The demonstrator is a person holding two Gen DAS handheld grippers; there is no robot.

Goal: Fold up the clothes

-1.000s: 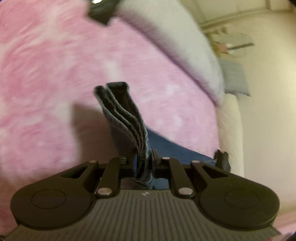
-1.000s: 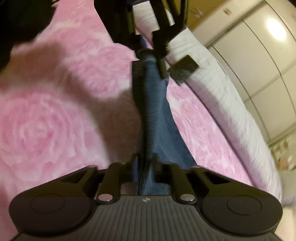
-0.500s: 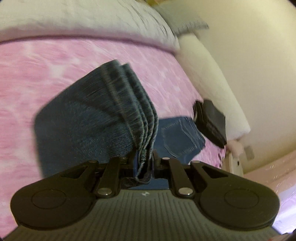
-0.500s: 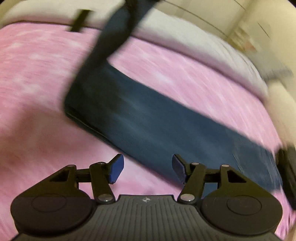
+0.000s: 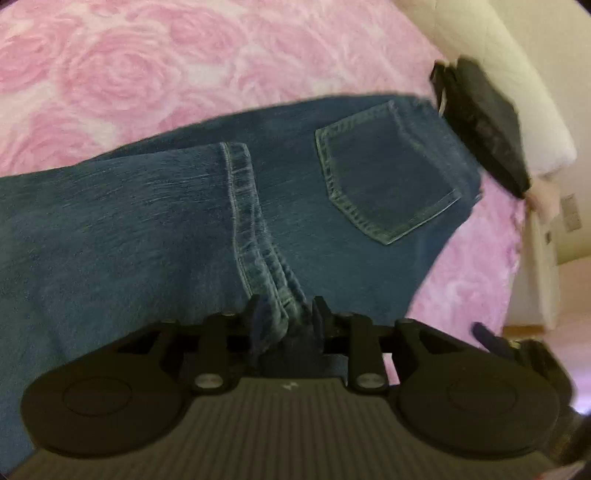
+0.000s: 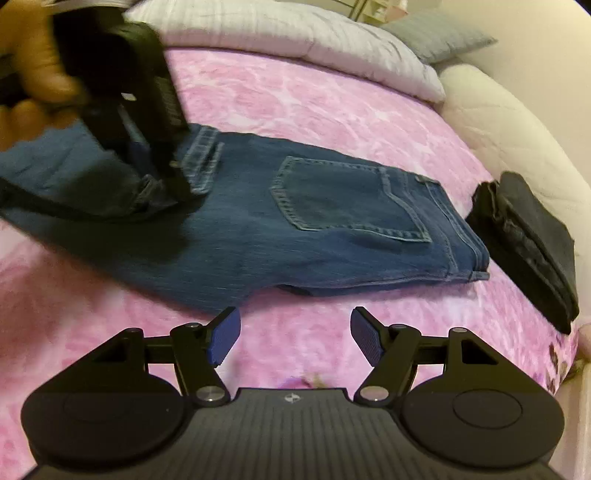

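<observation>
The blue jeans (image 6: 332,229) lie folded across the middle of the frame on the pink rose-patterned bedspread (image 6: 332,96), back pocket (image 6: 347,195) facing up and leg hems (image 5: 255,236) doubled back over the seat. In the left wrist view the left gripper (image 5: 286,317) sits at lower centre with its jaws clamped on those stacked hems. The right gripper (image 6: 295,339) hovers at the bottom of its own view with jaws wide apart, above bare bedspread just beside the jeans' near edge. A folded black garment (image 6: 532,236) lies at the right edge near the waistband. White pillows (image 6: 295,33) line the top of the frame.
</observation>
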